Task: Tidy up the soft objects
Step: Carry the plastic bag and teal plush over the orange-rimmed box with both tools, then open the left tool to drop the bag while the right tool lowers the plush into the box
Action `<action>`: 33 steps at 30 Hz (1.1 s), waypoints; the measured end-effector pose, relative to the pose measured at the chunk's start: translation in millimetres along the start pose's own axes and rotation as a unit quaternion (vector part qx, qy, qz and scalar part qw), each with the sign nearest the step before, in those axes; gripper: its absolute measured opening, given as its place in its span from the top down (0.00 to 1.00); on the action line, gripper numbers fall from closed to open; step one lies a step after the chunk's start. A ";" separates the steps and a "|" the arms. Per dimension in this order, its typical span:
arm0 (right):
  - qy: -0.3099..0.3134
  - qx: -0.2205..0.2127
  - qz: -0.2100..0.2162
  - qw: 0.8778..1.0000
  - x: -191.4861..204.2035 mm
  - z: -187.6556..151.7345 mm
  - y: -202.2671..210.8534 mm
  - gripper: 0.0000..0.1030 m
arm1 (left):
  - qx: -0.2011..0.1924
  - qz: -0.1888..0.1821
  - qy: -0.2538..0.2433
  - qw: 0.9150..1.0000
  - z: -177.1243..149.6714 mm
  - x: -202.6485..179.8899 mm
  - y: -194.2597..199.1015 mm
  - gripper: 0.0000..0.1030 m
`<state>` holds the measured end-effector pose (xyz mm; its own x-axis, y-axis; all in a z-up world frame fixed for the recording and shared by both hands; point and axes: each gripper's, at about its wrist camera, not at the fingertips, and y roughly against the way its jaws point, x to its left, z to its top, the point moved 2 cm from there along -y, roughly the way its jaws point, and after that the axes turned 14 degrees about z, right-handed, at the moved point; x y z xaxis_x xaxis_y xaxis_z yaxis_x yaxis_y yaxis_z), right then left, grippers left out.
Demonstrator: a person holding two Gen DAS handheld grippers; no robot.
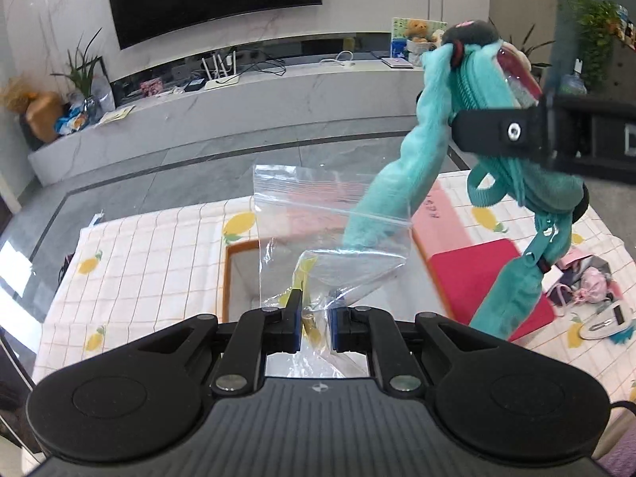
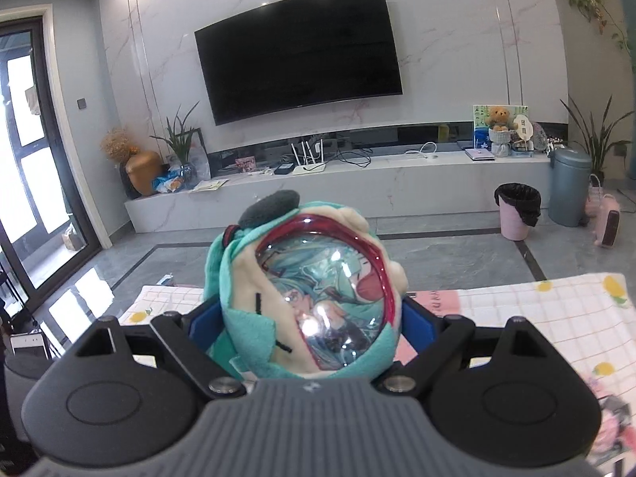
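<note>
Teal plush pouch held up beside a clear zip bag, above a lemon-print tabletop in a marble-walled living room.

The left hand-held gripper (image 1: pixel 315 328) has its blue pads closed on the crumpled bottom of the clear zip bag (image 1: pixel 332 234), which stands up over the tabletop (image 1: pixel 159 254). The right hand-held gripper (image 2: pixel 314 322) is clamped around the teal plush pouch (image 2: pixel 306 298), held aloft; in the left view one long plush limb hangs at the bag's mouth. Under them lie a checked lemon cloth, an orange-rimmed box (image 1: pixel 238 278) and a red and pink pad (image 1: pixel 477 274). Beyond, grey tiled floor runs to a marble TV ledge (image 2: pixel 357 190) under a wall-mounted television (image 2: pixel 298 51), with plants, a teddy bear (image 2: pixel 499 117) and a pink bin (image 2: pixel 516 210).
</note>
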<state>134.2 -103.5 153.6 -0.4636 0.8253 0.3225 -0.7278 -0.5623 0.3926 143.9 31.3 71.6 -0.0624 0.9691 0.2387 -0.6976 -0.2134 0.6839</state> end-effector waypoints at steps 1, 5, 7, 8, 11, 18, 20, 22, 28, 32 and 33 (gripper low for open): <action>-0.003 -0.001 0.001 1.000 1.7 -3.5 -4.9 0.14 | -0.004 -0.003 0.001 1.000 -4.6 -0.1 -5.0 0.86; -0.015 0.012 0.016 1.000 -1.1 -17.4 -23.5 0.14 | 0.013 -0.023 0.008 1.000 -20.1 9.2 -27.0 0.86; -0.015 0.023 0.019 0.999 -5.1 -23.5 -34.1 0.14 | 0.023 -0.023 0.008 0.999 -27.1 8.0 -41.1 0.86; -0.014 0.028 0.018 0.999 -7.1 -26.9 -37.9 0.14 | 0.025 -0.020 0.004 0.999 -29.9 7.0 -48.9 0.86; -0.015 0.045 0.019 0.999 -11.0 -38.0 -51.3 0.14 | 0.046 -0.003 -0.017 0.999 -38.4 5.3 -72.1 0.86; -0.020 0.114 0.041 0.992 -13.0 -72.1 -97.8 0.14 | 0.102 0.025 -0.053 0.993 -71.4 0.6 -101.2 0.86; -0.010 0.135 0.034 0.990 -10.9 -79.9 -108.8 0.14 | 0.102 0.036 -0.071 0.992 -75.7 -7.2 -99.7 0.86; -0.001 0.148 0.025 0.989 -10.7 -84.5 -114.6 0.14 | 0.106 0.040 -0.077 0.991 -78.0 -11.2 -100.0 0.85; 0.006 0.157 0.015 0.987 -9.3 -86.6 -117.6 0.14 | 0.101 0.029 -0.081 0.991 -80.3 -11.8 -95.7 0.64; 0.013 0.158 0.015 0.987 -7.8 -84.7 -114.3 0.14 | 0.092 0.016 -0.099 0.991 -85.4 -14.8 -95.7 0.43; 0.011 0.157 0.015 0.987 -8.6 -85.5 -113.7 0.14 | 0.089 0.013 -0.101 0.991 -85.5 -15.2 -94.3 0.39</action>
<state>177.8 -42.2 32.6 -0.4961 0.8073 0.3196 -0.5233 -0.5718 0.6318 149.7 47.3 -55.4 0.0774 0.9224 0.3783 -0.5604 -0.2736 0.7817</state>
